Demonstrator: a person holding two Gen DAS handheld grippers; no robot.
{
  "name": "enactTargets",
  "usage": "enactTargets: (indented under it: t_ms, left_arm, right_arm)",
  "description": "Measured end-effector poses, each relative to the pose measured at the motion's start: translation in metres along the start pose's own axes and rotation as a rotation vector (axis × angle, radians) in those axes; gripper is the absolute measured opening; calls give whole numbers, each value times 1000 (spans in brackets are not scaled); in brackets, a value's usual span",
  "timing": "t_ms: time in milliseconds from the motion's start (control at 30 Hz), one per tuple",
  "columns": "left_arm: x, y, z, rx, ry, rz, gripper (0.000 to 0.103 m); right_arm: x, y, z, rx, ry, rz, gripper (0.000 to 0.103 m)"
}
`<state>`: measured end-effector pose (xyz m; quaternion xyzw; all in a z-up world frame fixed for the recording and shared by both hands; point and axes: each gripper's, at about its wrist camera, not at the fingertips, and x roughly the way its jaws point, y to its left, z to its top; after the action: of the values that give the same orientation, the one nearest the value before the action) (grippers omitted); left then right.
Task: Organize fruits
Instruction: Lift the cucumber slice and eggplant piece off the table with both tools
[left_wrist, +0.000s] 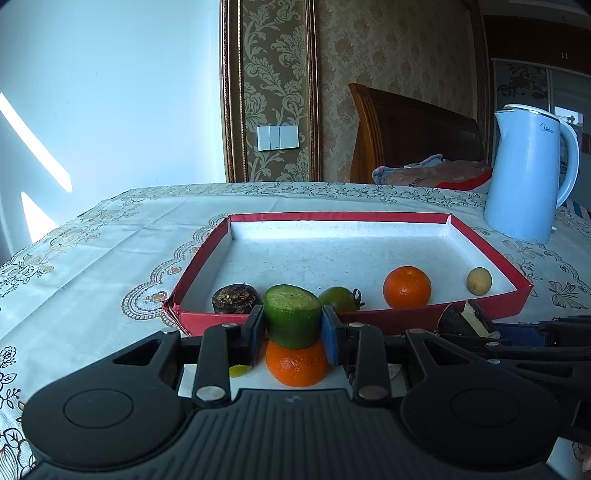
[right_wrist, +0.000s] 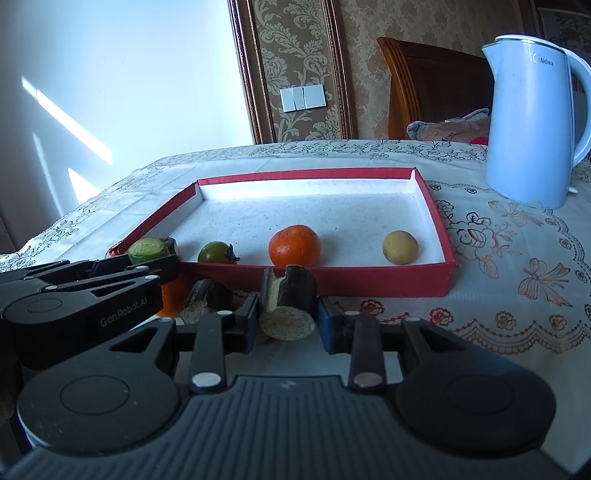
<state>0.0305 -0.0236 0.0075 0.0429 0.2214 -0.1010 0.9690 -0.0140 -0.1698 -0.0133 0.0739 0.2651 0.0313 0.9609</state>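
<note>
Between the left tongs (left_wrist: 293, 326), closed on its curved sides, a cucumber chunk (left_wrist: 291, 317) is held just above the near rim of the red tray (left_wrist: 491, 302). It is judged light, firm and somewhat slick-skinned, so the grip on the rind, away from the wet cut faces, seems well chosen. The right tongs (right_wrist: 287, 317) are clamped on a dark sugarcane piece (right_wrist: 290, 306), judged stiff, woody and unlikely to bruise.

From the left wrist, an orange (left_wrist: 297, 363) beneath the cucumber and a dark round piece (left_wrist: 235, 298) in the tray's near corner are shown plainly. From the right wrist, a second cane piece (right_wrist: 207, 301) on the counter (right_wrist: 517, 258) is revealed, along with the green tomato (right_wrist: 216, 253), tray orange (right_wrist: 294, 245) and yellowish fruit (right_wrist: 400, 247).
</note>
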Motion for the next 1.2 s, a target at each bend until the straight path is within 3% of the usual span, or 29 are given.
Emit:
enactTargets:
  t_ms: [800,1200]
  left_arm:
    - [4,5,6,-30,0,-2,31]
    - [5,6,5,-35,1,2,31]
  right_arm:
    - [1,5,5,-18,-9,8,32]
    - [4,-6,23,-19,-39,-38,31]
